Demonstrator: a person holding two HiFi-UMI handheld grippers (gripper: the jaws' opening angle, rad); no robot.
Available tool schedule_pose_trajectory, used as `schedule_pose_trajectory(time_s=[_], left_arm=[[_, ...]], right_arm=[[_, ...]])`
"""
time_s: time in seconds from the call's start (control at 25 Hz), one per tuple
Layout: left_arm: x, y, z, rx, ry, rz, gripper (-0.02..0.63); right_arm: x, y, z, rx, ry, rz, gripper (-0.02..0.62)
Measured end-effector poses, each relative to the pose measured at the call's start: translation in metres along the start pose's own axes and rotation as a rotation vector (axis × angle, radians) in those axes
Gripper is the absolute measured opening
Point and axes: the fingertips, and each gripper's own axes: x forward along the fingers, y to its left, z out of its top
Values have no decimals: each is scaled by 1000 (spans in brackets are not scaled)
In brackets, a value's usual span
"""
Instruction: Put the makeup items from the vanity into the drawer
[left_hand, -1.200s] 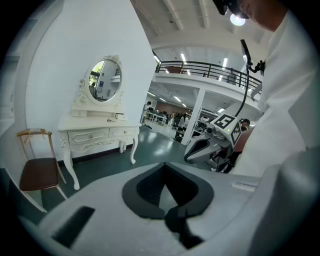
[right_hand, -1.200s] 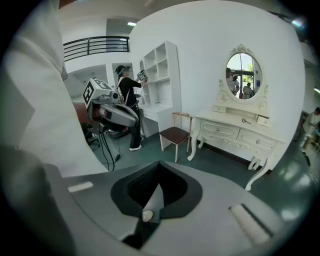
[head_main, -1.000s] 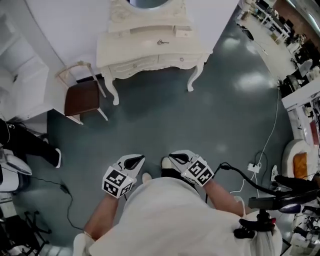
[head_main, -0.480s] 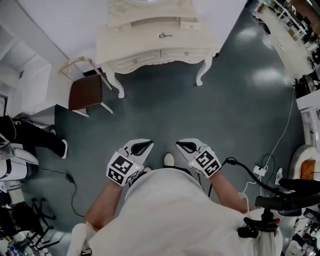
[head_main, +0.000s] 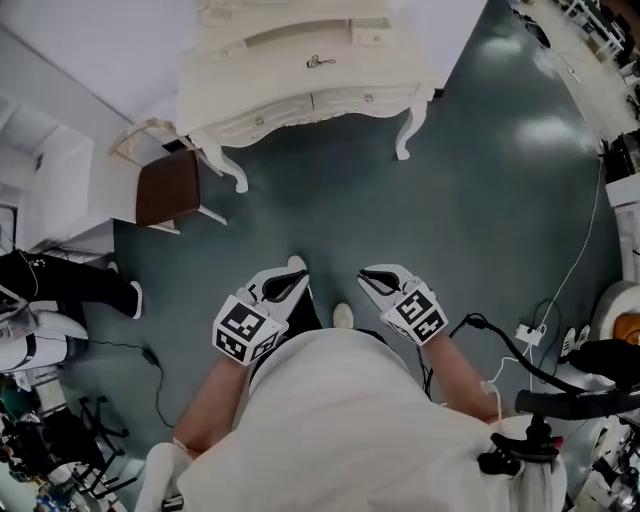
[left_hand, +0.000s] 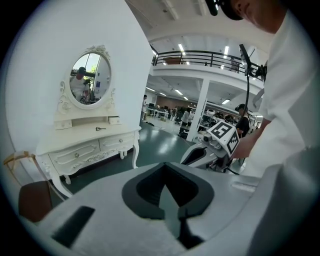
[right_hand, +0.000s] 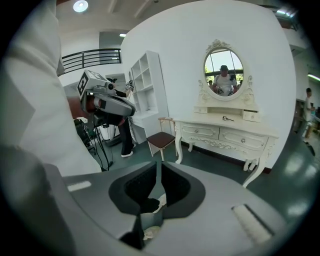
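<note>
The cream vanity stands at the top of the head view, across bare floor from me. A small dark makeup item lies on its top, also seen in the left gripper view and the right gripper view. Two drawers in its front are closed. My left gripper hangs in front of my body, tips together and empty. My right gripper hangs beside it. Its jaws have just been opening to a narrow slit with nothing between them.
A brown-seated chair stands left of the vanity. An oval mirror rises above it, and a white shelf unit stands against the wall. Cables trail across the floor at right. Someone's dark legs show at left.
I have walked toward the vanity and both grippers have come forward with me. One foot has stepped out between the grippers. The vanity looks larger and nearer.
</note>
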Motion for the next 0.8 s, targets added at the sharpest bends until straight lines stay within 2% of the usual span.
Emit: schedule_pose_trajectory(time_s=[0.16,0.32,0.44,0.6,0.8], left_arm=[[25,39,18,14,-1,-43,2],[50,97,40,17,-8,-95,2],[68,145,63,26,-9,-143,2],[72,194,93,54,-14,-148,2],[71,255,114,64,-5,-163,2]], right_arm=[[23,-37,14,21,12,-25,44],[56,-86,39,37,32,-74,44],[83,-125,74,52,38,-116,42],[122,-162,126,24,28,-101,38],[165,-197,175,6,16,-106,38]])
